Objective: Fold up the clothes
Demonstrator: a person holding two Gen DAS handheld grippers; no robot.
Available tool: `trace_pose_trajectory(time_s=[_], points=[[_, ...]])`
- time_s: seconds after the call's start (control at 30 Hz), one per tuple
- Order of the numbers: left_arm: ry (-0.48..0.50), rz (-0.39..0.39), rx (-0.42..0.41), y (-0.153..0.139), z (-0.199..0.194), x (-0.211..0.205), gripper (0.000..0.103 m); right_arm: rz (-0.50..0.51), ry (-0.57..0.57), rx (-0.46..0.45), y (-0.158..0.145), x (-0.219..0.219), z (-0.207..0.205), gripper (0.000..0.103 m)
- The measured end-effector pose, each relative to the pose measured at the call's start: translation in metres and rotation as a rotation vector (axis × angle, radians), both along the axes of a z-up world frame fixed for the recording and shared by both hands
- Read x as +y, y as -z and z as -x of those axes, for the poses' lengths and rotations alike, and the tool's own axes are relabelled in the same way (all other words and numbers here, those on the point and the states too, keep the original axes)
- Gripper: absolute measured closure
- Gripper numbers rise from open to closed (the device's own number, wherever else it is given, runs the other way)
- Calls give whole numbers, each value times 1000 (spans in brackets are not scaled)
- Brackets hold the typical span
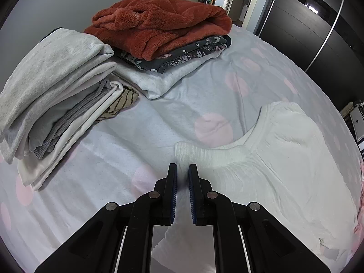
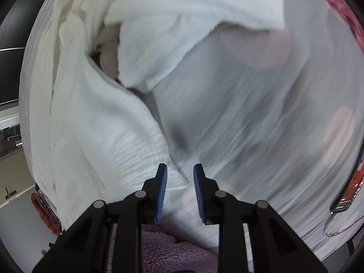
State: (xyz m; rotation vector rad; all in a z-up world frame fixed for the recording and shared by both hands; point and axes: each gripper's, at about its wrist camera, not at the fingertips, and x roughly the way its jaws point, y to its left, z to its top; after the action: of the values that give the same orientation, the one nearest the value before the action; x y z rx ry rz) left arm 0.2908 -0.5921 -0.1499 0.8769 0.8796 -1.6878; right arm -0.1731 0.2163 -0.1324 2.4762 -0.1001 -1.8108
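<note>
A white textured top (image 1: pixel 279 159) lies on the bed at the right, its ribbed neckline toward me. My left gripper (image 1: pixel 182 170) hovers at the neckline's left corner, jaws a narrow gap apart with cloth edge between them; I cannot tell if it grips. In the right wrist view the same white top (image 2: pixel 91 125) spreads left, one sleeve (image 2: pixel 173 34) folded across. My right gripper (image 2: pixel 179 173) is open, its tips astride the garment's edge. That view is motion-blurred.
A bedspread (image 1: pixel 136 136), pale grey with pink dots, covers the bed. Folded stacks sit at the back: grey and white clothes (image 1: pixel 56 91) on the left, a rust fleece (image 1: pixel 159 22) on floral fabric. A dark wardrobe (image 1: pixel 307 27) stands right. A purple fleece (image 2: pixel 170 250) lies under my right gripper.
</note>
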Motion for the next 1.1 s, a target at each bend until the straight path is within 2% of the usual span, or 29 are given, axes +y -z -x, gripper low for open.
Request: trace_pose_trajectory(time_s=[0.13,0.23,0.37,0.5,0.7,0.87,1.0,1.1], points=[[0,-2,1,0,0,0,93,-1,7,-33,11,0,-9,79],[3,-3,2,0,1,1,93,-18,-15,-11,12,-5,-14,80],[2,-4,20,0,-2,1,93,-31,-48,32,5,-11,-20,97],[8,15,50,-6,-3,3,93,-4,-44,129,-33,-13,-16,98],[31,22,136,-26,-12,10,93,103,15,327,-129,-3,-3,99],[52,18,226,-48,-29,19,95,108,40,459,-192,-8,7,99],[90,18,257,-58,-37,27,96,81,54,490,-217,2,16,99],[120,10,249,-57,-32,30,96,64,47,492,-218,4,17,99]])
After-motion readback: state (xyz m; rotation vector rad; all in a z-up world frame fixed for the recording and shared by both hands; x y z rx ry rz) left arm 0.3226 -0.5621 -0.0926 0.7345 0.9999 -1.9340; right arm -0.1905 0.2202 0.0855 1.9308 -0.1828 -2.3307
